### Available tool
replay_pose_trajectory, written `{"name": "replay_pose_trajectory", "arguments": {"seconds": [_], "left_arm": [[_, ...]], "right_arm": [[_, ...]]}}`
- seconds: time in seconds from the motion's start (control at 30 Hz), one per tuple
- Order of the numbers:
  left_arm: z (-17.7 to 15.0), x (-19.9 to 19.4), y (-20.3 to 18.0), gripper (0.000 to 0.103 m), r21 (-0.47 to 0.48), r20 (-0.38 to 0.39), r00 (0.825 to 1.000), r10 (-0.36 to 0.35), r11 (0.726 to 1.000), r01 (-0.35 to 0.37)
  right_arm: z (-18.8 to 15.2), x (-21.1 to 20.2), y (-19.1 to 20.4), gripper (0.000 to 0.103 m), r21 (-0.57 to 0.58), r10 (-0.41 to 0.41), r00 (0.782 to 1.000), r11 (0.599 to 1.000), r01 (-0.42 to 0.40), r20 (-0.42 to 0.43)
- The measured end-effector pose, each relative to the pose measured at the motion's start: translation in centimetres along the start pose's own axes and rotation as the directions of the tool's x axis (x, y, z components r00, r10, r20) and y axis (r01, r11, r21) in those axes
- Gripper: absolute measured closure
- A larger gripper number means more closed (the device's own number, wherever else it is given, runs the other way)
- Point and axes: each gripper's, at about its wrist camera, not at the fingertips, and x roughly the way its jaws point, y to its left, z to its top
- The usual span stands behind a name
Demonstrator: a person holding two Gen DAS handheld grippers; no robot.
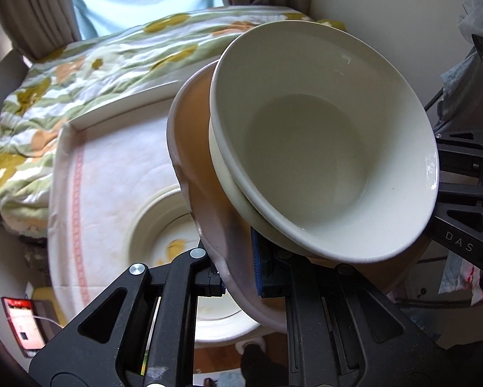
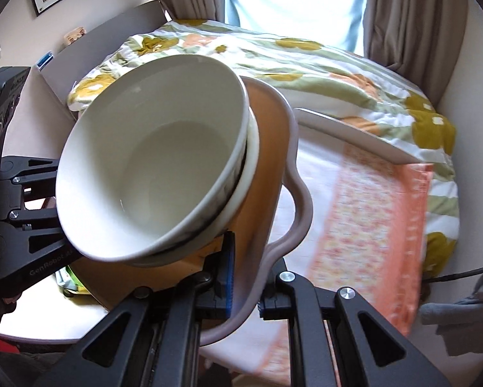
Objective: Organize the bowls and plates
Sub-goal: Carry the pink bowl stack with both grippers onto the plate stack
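A large white bowl (image 1: 322,148) is nested in a second white bowl (image 1: 223,177), and both sit tilted inside a mauve dish (image 1: 190,174) with an orange inside and wavy handles. My left gripper (image 1: 238,277) is shut on the dish's rim, its blue pad against the inner wall. In the right wrist view the same white bowl (image 2: 151,167) leans left in the mauve dish (image 2: 293,161), and my right gripper (image 2: 246,290) is shut on the handle on that side. Each gripper shows in the other's view: the right gripper (image 1: 460,193) and the left gripper (image 2: 19,213). The dish hangs above the table.
Below lies a white plate (image 1: 151,225) on a white cloth with pink-orange borders (image 2: 354,225). A long white rectangular plate (image 2: 354,132) rests at the cloth's far edge. Behind it is a floral quilt (image 2: 338,64), with curtains (image 2: 402,16) beyond. A phone (image 1: 22,322) lies low on the left.
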Motion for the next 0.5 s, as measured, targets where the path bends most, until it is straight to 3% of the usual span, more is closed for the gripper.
{"name": "replay_pose_trajectory", "arguments": {"seconds": [0.3, 0.5], "left_arm": [[-4.8, 2.5, 8.3, 0.093, 0.001, -0.09, 0.996, -0.013, 1.0, 0.013], [-6.9, 4.7, 9.8, 0.093, 0.009, -0.122, 0.991, -0.055, 0.998, 0.056]], "right_arm": [[0.4, 5.6, 8.8, 0.093, 0.051, 0.025, 0.997, 0.998, -0.021, -0.074], [-0.6, 8.4, 11.5, 0.093, 0.093, 0.0, 0.994, 0.996, 0.01, -0.109]]}}
